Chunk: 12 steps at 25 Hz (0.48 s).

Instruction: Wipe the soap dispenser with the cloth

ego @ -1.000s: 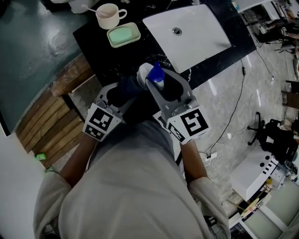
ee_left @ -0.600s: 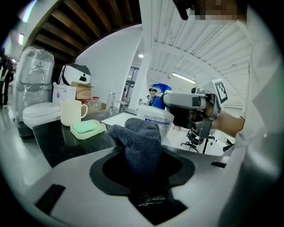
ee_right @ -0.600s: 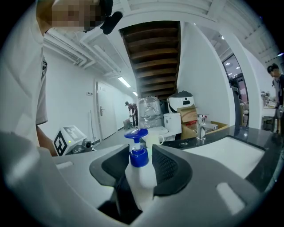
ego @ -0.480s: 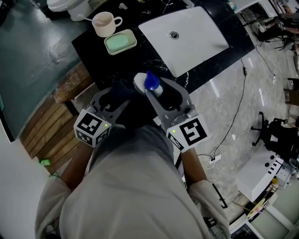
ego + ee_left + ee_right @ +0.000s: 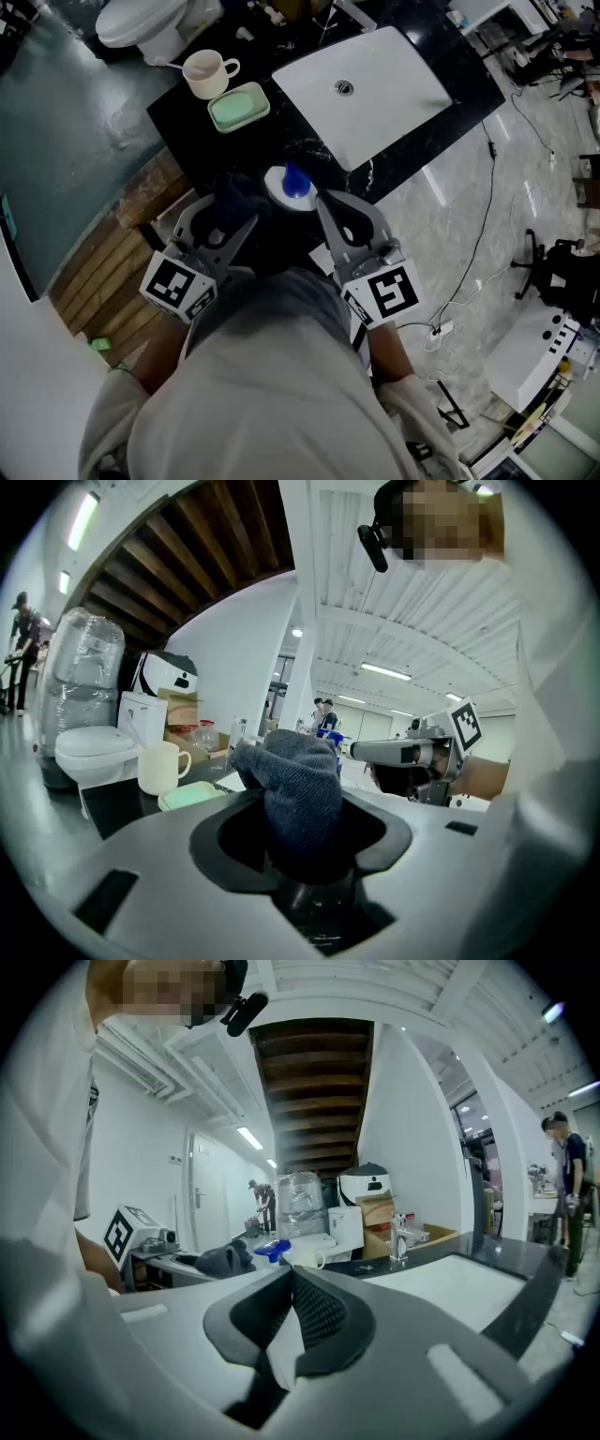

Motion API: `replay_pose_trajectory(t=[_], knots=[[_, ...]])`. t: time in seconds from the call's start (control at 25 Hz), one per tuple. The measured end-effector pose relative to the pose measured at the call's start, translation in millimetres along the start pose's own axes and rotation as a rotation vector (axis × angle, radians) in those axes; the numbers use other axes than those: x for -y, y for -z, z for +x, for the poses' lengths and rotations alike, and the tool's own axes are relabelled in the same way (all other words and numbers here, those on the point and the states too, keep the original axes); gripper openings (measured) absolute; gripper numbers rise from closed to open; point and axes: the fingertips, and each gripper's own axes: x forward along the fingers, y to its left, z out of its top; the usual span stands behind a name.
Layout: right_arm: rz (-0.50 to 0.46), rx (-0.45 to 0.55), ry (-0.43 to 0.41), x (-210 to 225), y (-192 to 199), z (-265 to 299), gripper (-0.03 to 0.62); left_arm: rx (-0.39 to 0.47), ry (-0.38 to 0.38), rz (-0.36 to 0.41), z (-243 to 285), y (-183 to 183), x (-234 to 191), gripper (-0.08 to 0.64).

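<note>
My left gripper (image 5: 223,225) pinches a dark grey cloth (image 5: 298,789), ribbed knit and soft, bunched into a rounded lump that sticks up past the jaws. My right gripper (image 5: 333,208) has just been closing. Its jaws are pressed together at the tips, the ridged black pads meet, and nothing is between them.

The soap dispenser (image 5: 286,187) stands at the near edge of the counter (image 5: 412,131), between the two gripper tips. It has a round white body and a glossy blue pump head. The cloth is just beside it on the left, but I can't tell if they touch. The right gripper tip is near it and apart from it.

The counter is black, glossy and stone-like, with straight edges. A bare strip runs from the dispenser up to the soap dish (image 5: 238,106), a pale green rounded rectangle. Just behind the dish is a cream mug (image 5: 208,73) with something standing in it, at the far left corner. A flat white rectangular sink (image 5: 375,80) with a metal drain fills the right part and overhangs the near edge. Beyond the counter is a white toilet (image 5: 141,19).
</note>
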Motion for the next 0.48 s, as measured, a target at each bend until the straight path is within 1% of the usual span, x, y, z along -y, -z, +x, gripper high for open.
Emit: replay_pose_trajectory(t=[0.08, 0.2, 0.32, 0.48], knots=[[0.003, 0.003, 0.011, 3, -2, -5, 0.002, 0.013, -0.004, -0.002, -3, -6, 1, 0.177], [-0.022, 0.004, 0.028, 4, -7, -8, 0.000, 0.019, 0.009, -0.011, -2, -10, 4, 0.178], [-0.037, 0.013, 0.026, 1, -10, -10, -0.002, 0.022, 0.014, -0.010, -3, -11, 6, 0.176], [-0.037, 0.019, 0.016, -2, -12, -13, -0.002, 0.047, 0.005, -0.019, -3, -18, 6, 0.178]])
